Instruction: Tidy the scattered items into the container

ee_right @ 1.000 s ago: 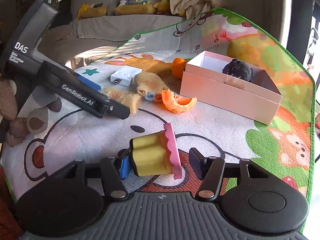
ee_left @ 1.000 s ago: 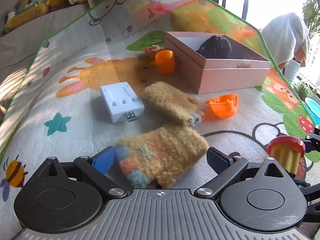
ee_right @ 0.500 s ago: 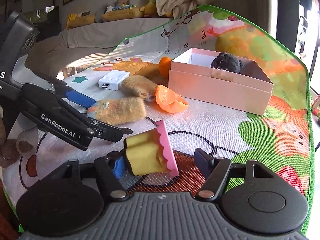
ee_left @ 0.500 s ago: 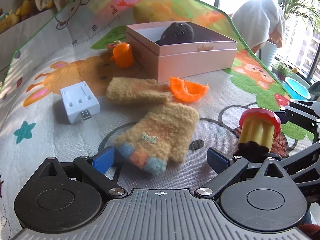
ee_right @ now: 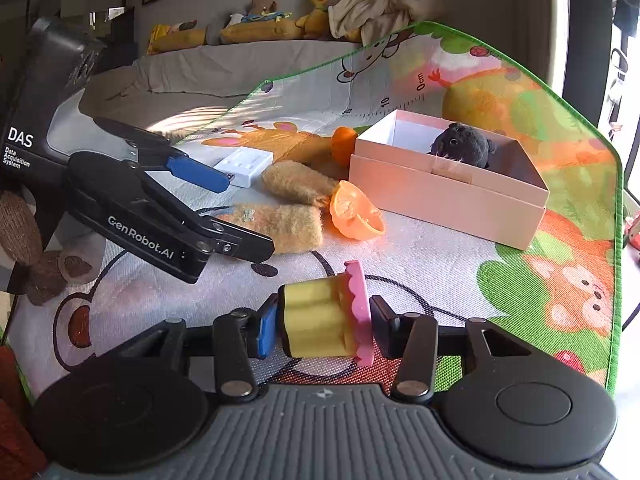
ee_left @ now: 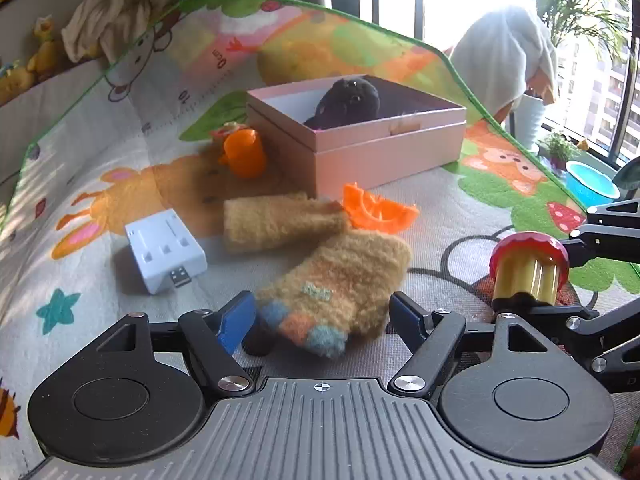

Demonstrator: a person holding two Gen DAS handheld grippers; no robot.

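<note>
A pink box (ee_left: 384, 148) (ee_right: 452, 196) stands on the play mat with a black plush toy (ee_left: 348, 100) (ee_right: 464, 146) inside. My left gripper (ee_left: 320, 316) (ee_right: 236, 208) is open around the finger end of a fuzzy tan glove (ee_left: 340, 280) (ee_right: 276, 222). A second tan glove (ee_left: 280, 222) (ee_right: 300, 182) lies just beyond. My right gripper (ee_right: 322, 326) is shut on a yellow toy cupcake with a pink top (ee_right: 324, 320), also in the left wrist view (ee_left: 528, 268).
An orange citrus-shaped shell (ee_left: 376, 210) (ee_right: 354, 212), an orange cup (ee_left: 244, 152) (ee_right: 343, 144) and a white charger block (ee_left: 164, 250) (ee_right: 244, 166) lie on the mat near the box. Stuffed toys (ee_right: 256, 24) line the grey sofa behind.
My left gripper has moved closer, its fingers now on both sides of the near glove. My right gripper has closed onto the cupcake, which was loose between open fingers before.
</note>
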